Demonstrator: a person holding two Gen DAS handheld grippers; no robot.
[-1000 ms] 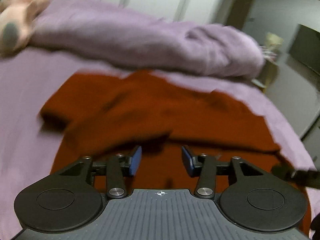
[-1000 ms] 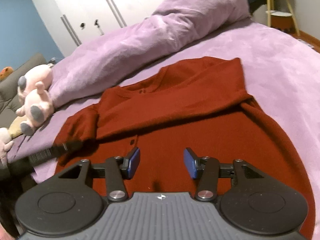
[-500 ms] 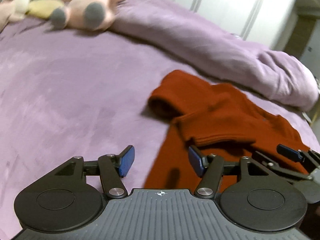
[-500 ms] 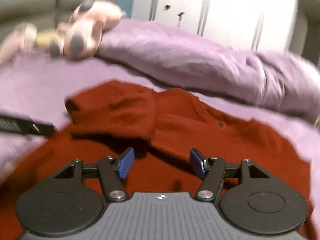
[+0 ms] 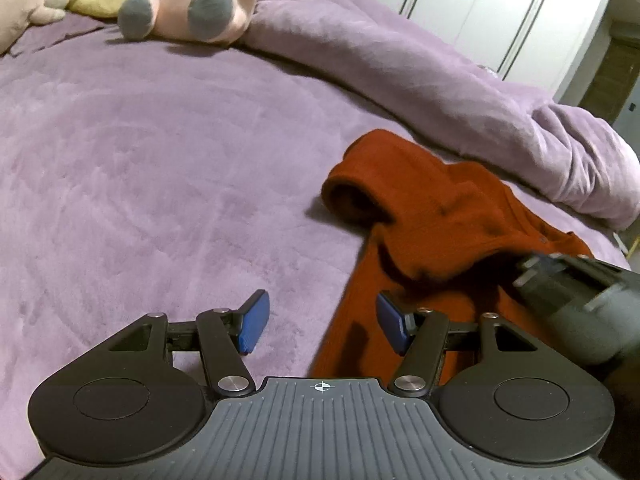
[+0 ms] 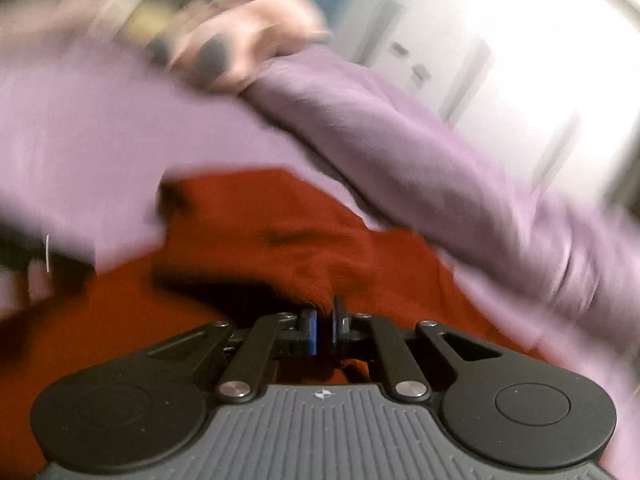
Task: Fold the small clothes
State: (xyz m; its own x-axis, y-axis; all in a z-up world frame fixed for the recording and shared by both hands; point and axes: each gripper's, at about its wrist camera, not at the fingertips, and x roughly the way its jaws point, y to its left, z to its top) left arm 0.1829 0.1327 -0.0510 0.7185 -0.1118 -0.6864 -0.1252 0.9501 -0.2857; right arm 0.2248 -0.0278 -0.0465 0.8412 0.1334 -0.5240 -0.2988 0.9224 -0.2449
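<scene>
Red sweater half-folded on the purple bed, below the rolled duvet.
Right gripper pinches a sweater fold; left gripper gapes, empty, at its edge. A thin pinch could slip, undoing the fold.

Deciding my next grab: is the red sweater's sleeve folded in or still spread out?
Folded in. The sleeve lies doubled over the red sweater body, its cuff opening facing the bare bedspread.

No words, brands or numbers could be read anywhere. The only sign was a small white crosshair mark (no lettering beside it) on each gripper's ribbed grey housing.
</scene>
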